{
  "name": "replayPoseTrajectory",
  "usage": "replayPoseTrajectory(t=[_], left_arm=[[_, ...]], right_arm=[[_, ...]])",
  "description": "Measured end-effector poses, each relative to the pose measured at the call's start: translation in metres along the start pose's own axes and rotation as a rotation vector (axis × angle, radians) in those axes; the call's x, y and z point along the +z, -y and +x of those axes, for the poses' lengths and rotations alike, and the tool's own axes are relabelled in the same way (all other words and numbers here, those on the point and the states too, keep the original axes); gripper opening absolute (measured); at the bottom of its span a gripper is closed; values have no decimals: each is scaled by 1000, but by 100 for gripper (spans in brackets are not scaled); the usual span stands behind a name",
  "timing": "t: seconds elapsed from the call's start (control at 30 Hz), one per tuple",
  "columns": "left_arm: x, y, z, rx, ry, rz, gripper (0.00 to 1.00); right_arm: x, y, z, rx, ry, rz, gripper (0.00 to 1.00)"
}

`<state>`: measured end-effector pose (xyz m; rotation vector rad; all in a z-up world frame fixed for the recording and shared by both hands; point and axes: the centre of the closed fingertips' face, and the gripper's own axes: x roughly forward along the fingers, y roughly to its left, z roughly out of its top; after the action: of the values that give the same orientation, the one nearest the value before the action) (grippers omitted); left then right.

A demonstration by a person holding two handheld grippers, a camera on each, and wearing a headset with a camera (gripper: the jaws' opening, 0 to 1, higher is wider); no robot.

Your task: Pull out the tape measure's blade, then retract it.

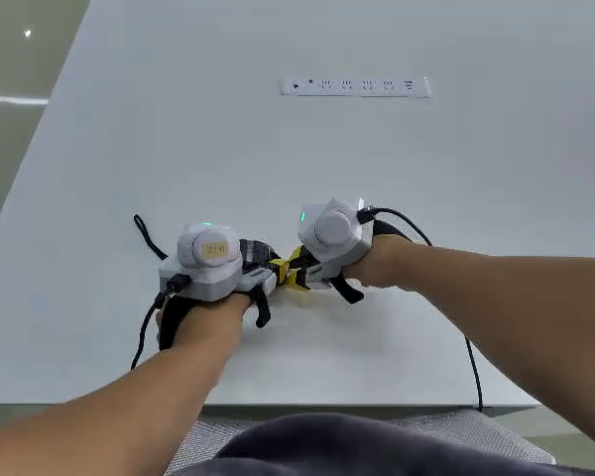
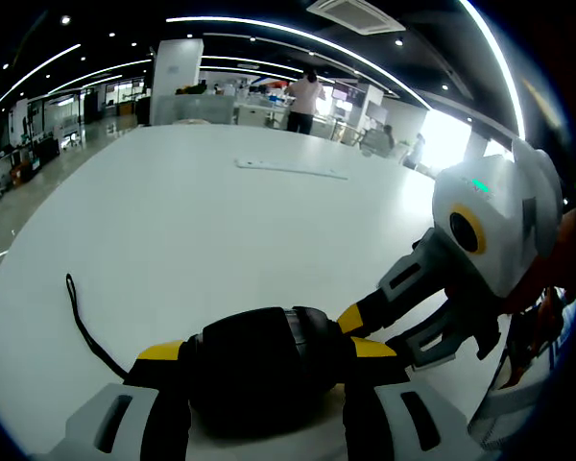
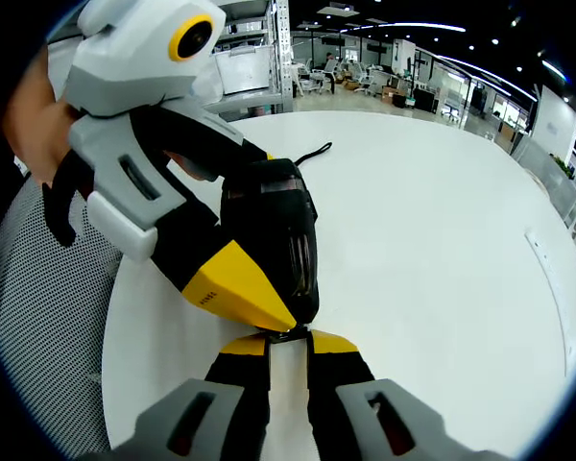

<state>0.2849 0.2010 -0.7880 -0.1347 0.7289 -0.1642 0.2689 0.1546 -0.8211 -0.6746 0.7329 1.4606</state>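
Observation:
The black tape measure [image 1: 259, 254] lies near the white table's [image 1: 307, 149] front edge, between my two grippers. My left gripper [image 2: 269, 348] is shut on its black case [image 2: 264, 379], one yellow-tipped jaw on each side. My right gripper [image 3: 286, 338] faces it from the right. Its yellow tips are pinched together on the small metal end hook at the case's mouth [image 3: 290, 331]. No length of blade shows between the hook and the case [image 3: 278, 226]. The case's black wrist strap [image 1: 144, 234] trails off to the left on the table.
A white power strip [image 1: 355, 86] lies at the far side of the table. Black cables [image 1: 468, 347] run from both grippers over the front edge. A grey mesh seat [image 3: 38, 317] sits below the table's near edge. A person [image 2: 302, 96] stands far behind.

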Motion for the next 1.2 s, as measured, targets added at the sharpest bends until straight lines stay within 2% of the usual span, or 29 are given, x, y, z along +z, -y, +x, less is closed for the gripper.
replayPoseTrajectory(t=[0.5,0.53,0.57,0.6,0.63,0.7,0.73,0.8,0.83,0.9,1.0,1.2], left_arm=[[0,1,0,-10,1,-26,63],[-1,2,0,-22,-4,-13,63],[-7,3,0,-50,-38,36,64],[-14,3,1,-52,-74,75,65],[-15,2,0,-49,-78,90,64],[-12,3,-4,-79,-63,83,65],[-6,9,-4,-122,-28,93,68],[0,17,-9,-182,7,125,77],[0,16,-11,-182,-3,161,78],[2,21,-16,-231,8,185,84],[3,26,-27,-312,27,185,90],[3,0,-47,-290,41,153,97]], right_arm=[[1,-1,-1,-32,28,48,15],[2,0,-1,-40,33,59,15],[2,-1,-1,-47,37,69,15],[2,-1,-1,-51,36,63,15],[1,-4,0,-53,33,55,16],[3,-8,2,-57,37,57,22],[4,-11,2,-53,39,64,25],[3,-16,3,-58,37,68,33],[3,-18,2,-58,35,61,35],[2,-21,-2,-73,41,82,40],[-3,-21,-12,-102,61,117,44],[-20,-14,-42,-189,103,238,57]])
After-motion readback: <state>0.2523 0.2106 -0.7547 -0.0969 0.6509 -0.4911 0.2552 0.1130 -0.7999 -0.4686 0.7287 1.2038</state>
